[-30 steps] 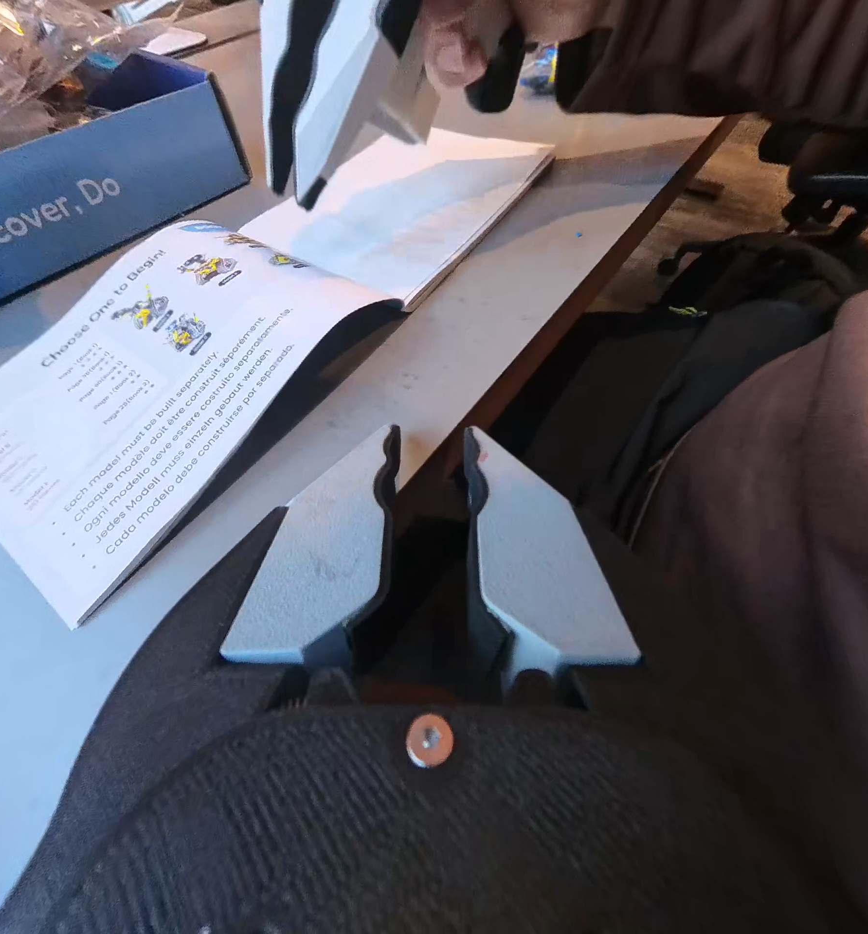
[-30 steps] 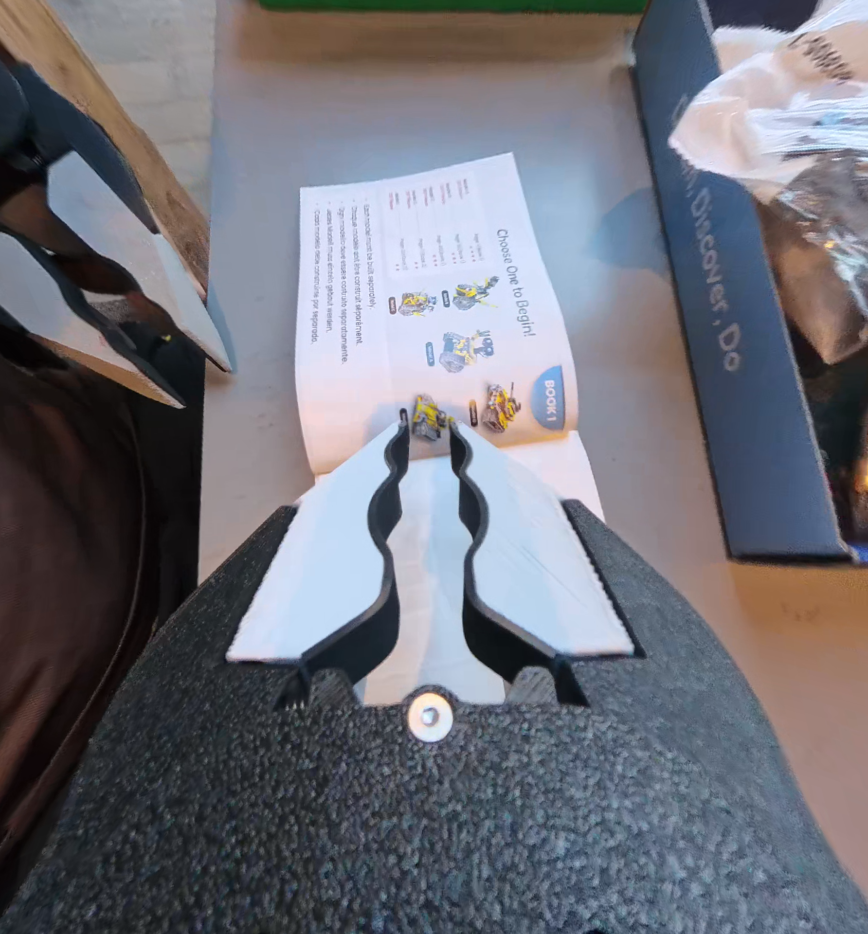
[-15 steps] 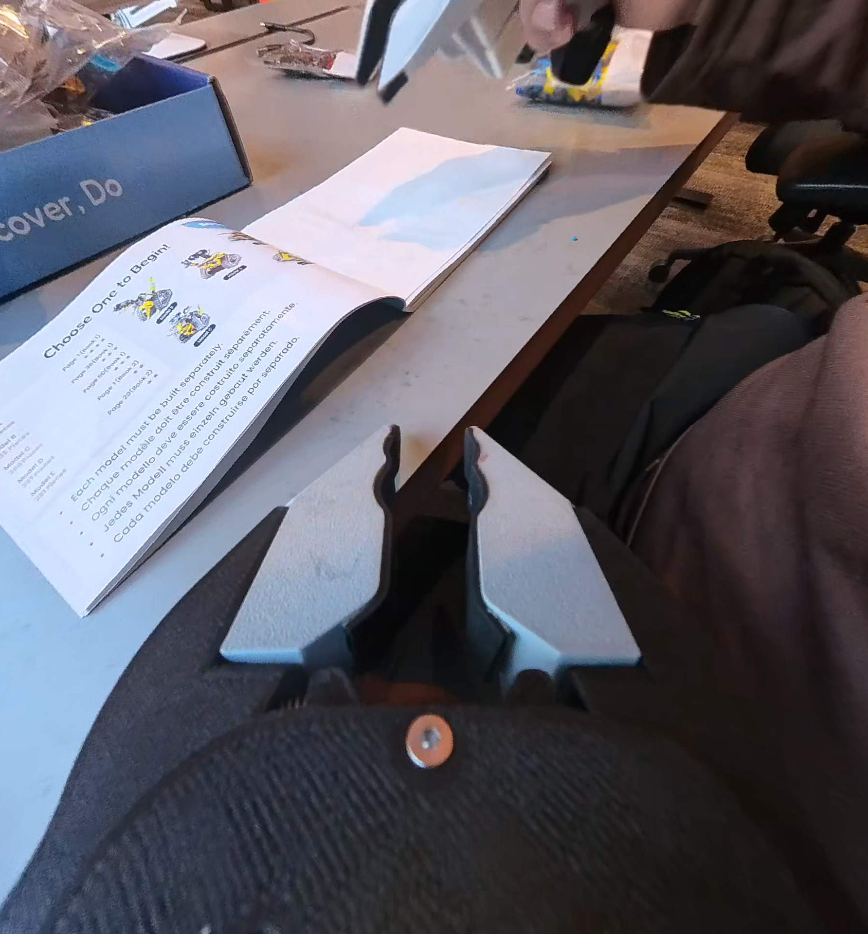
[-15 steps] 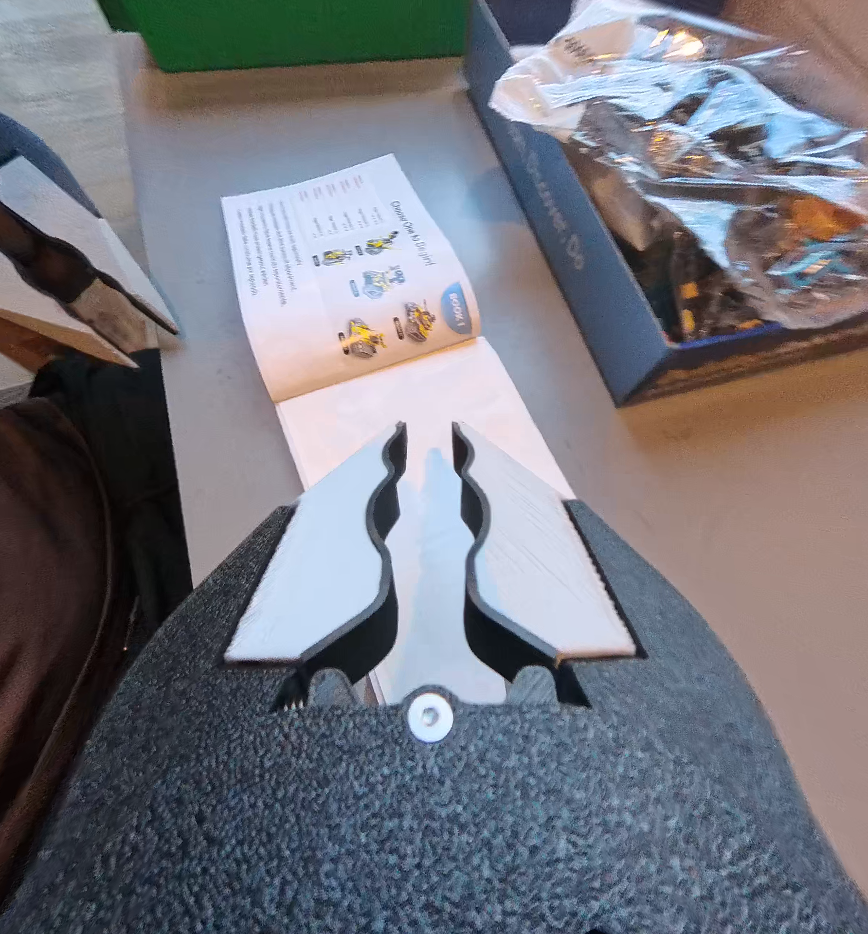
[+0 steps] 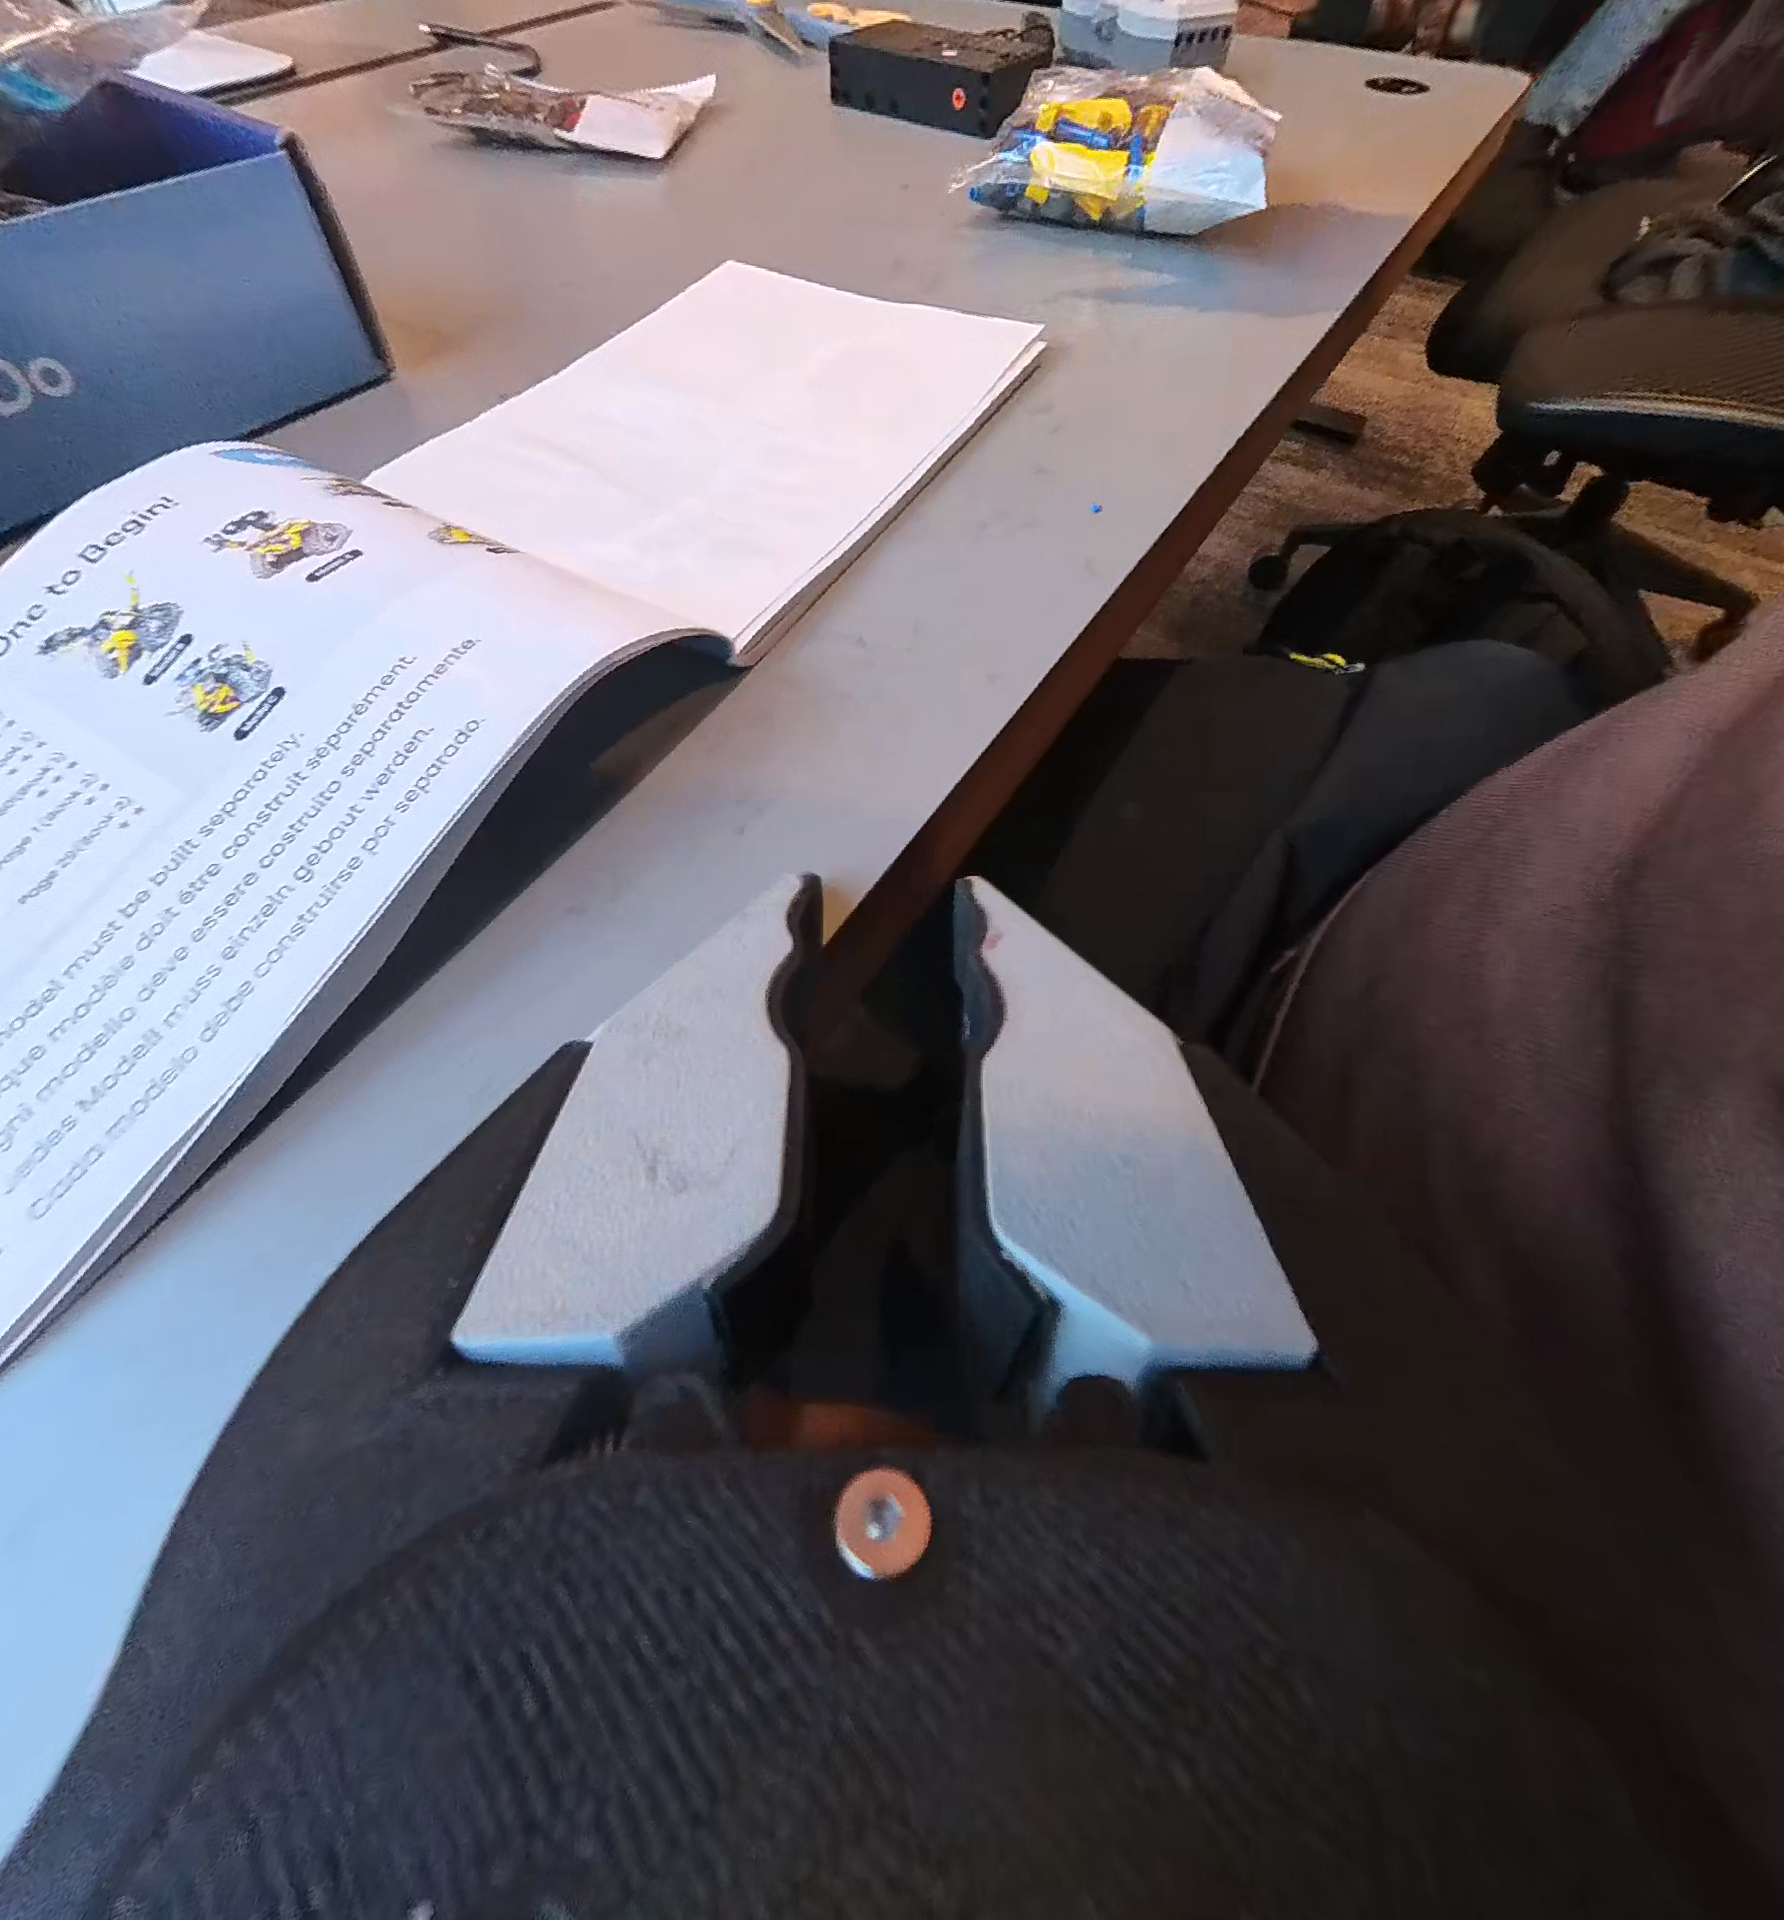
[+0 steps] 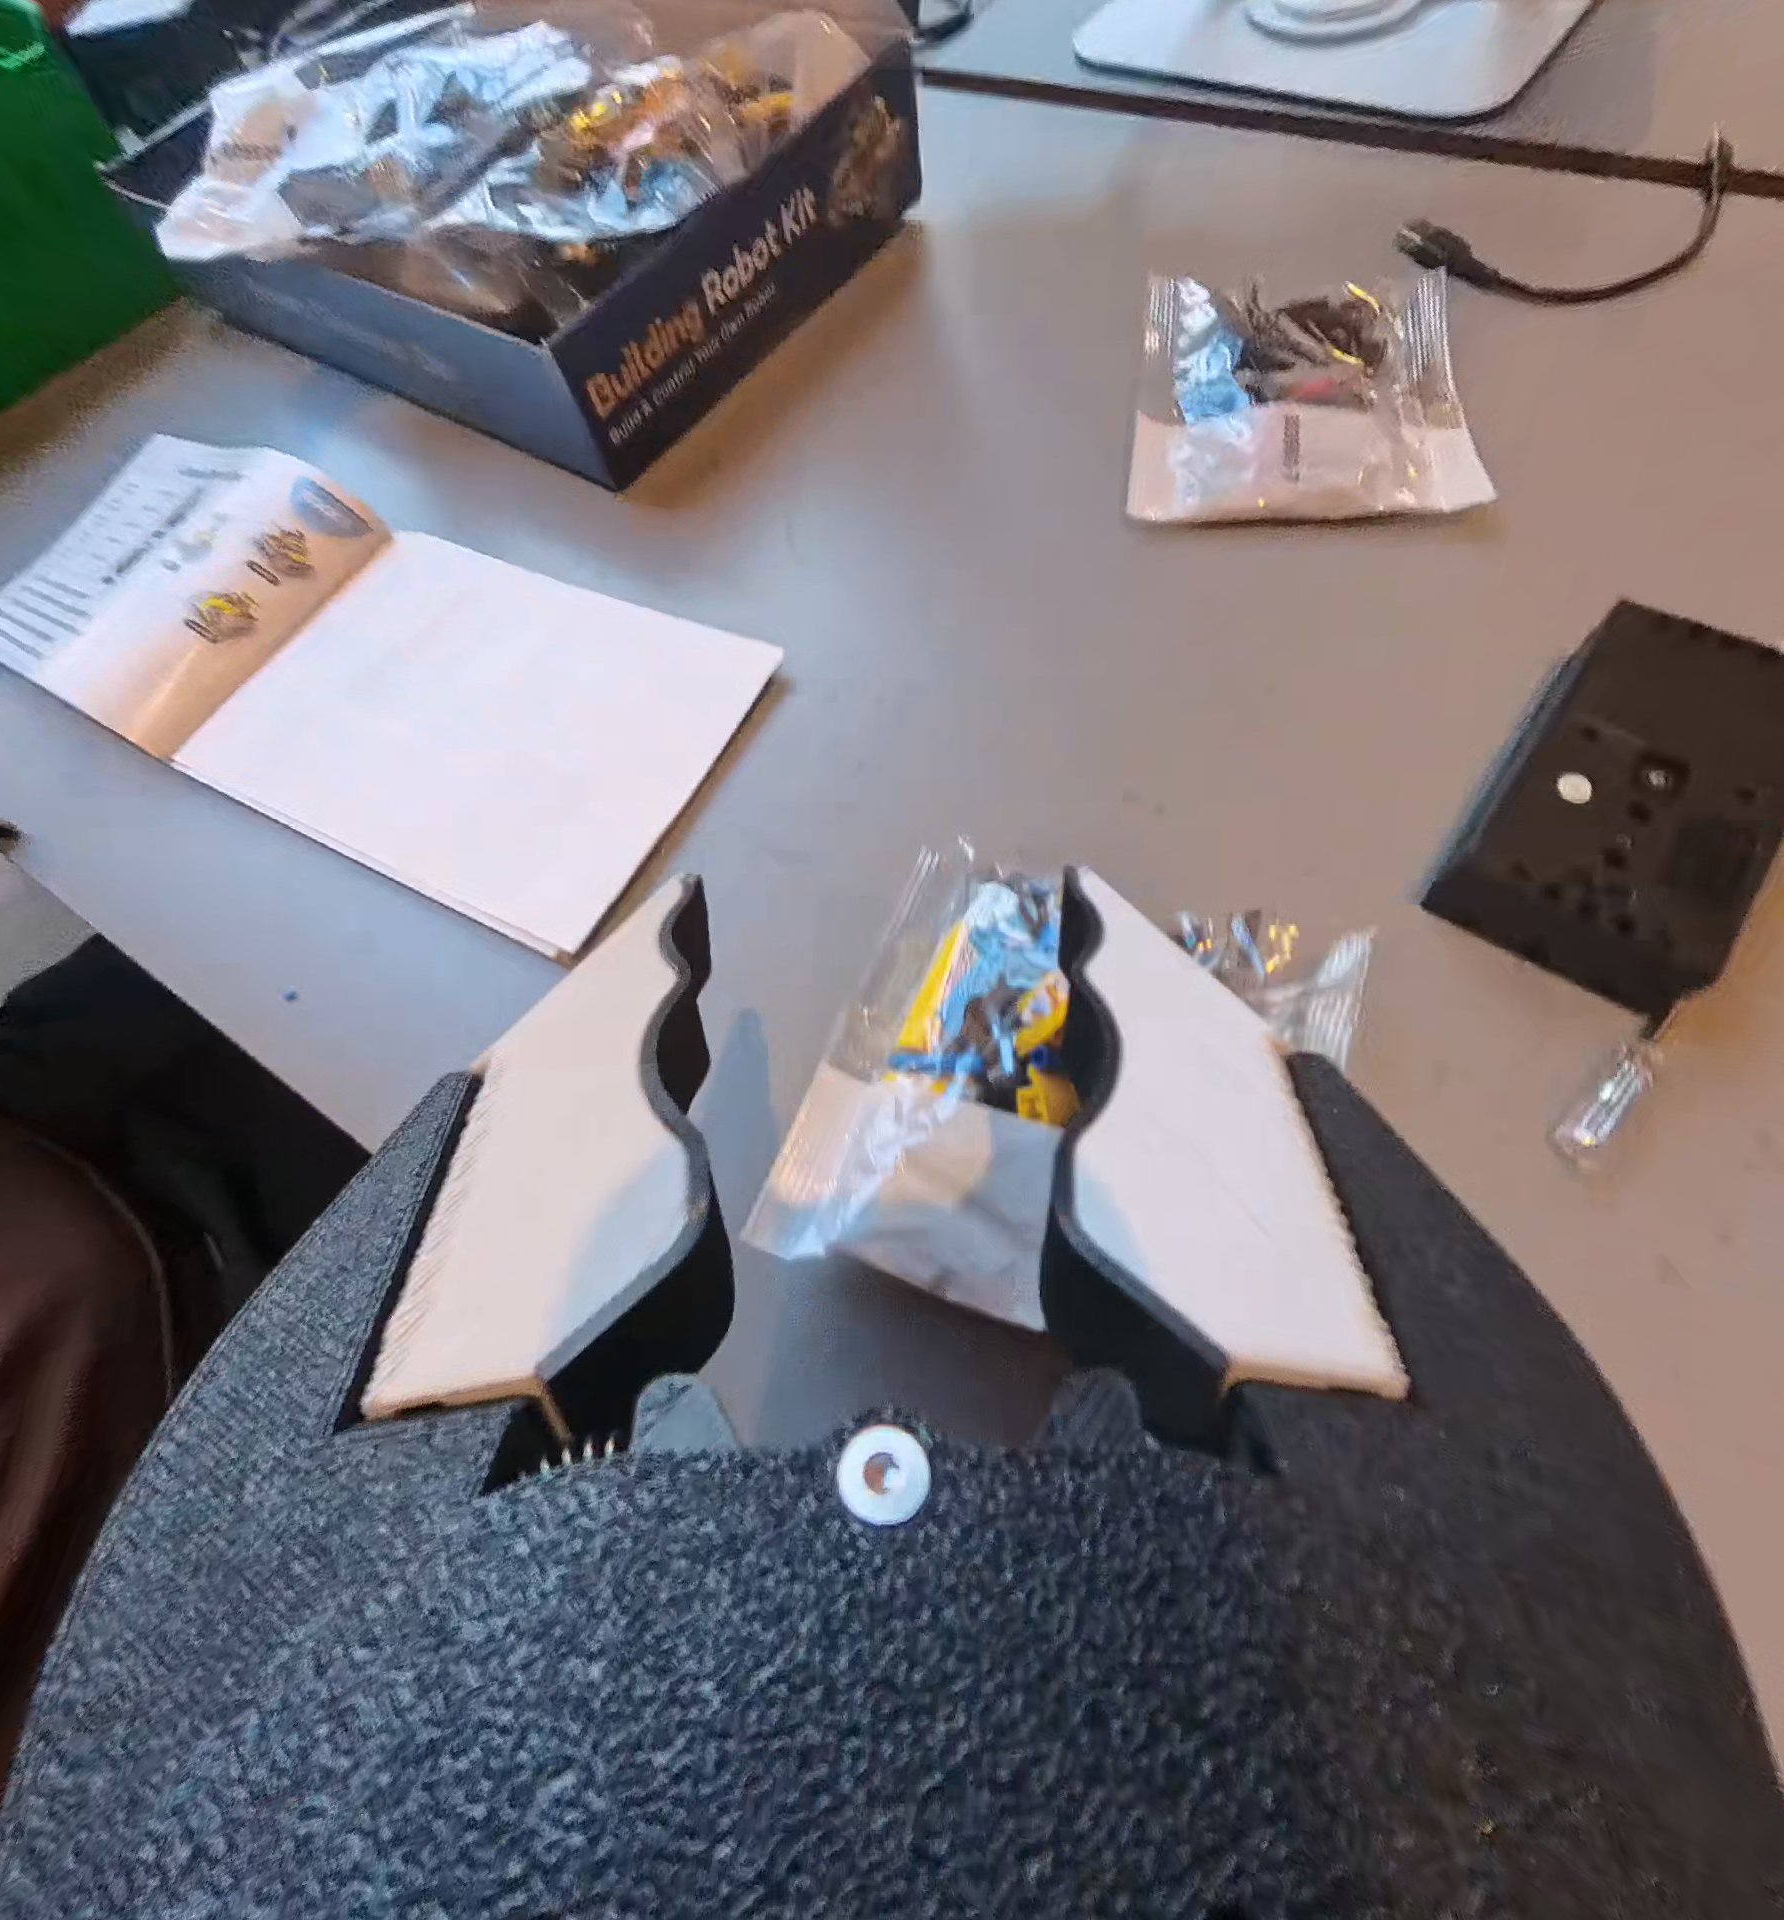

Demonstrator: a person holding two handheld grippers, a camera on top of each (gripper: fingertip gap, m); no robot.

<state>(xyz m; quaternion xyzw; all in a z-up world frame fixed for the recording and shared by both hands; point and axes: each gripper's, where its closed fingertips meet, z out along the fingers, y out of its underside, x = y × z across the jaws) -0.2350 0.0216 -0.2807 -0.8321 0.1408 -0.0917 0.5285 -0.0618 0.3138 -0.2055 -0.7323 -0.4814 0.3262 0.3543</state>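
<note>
My right gripper [image 6: 883, 904] is open wide and hangs just above the grey table [image 6: 971, 644]. A clear bag of yellow and blue parts [image 6: 961, 1049] lies between its fingers, closer to the right finger; I cannot tell whether it touches. The same bag shows far off in the left wrist view [image 5: 1116, 156]. My left gripper [image 5: 883, 914] holds nothing. Its jaws stand a narrow gap apart, low at the table's near edge [image 5: 1158, 561], beside an open white booklet [image 5: 555, 540]. The booklet also shows in the right wrist view [image 6: 400, 707].
An open dark blue box of bagged parts [image 6: 555, 260] stands behind the booklet. A black block [image 6: 1636, 810], a second parts bag [image 6: 1293, 405], a small clear bag [image 6: 1272, 966] and a cable [image 6: 1553, 270] lie right. A person's leg [image 5: 1594, 1039], backpack [image 5: 1387, 675] and chair [image 5: 1677, 384] are beside the table. The left gripper's tips are roughly 35 centimeters from the right gripper's.
My right gripper has swung from above the booklet to the right, over the parts bag, and its jaws have opened wide. It has left the left wrist view. The left gripper has stayed put.
</note>
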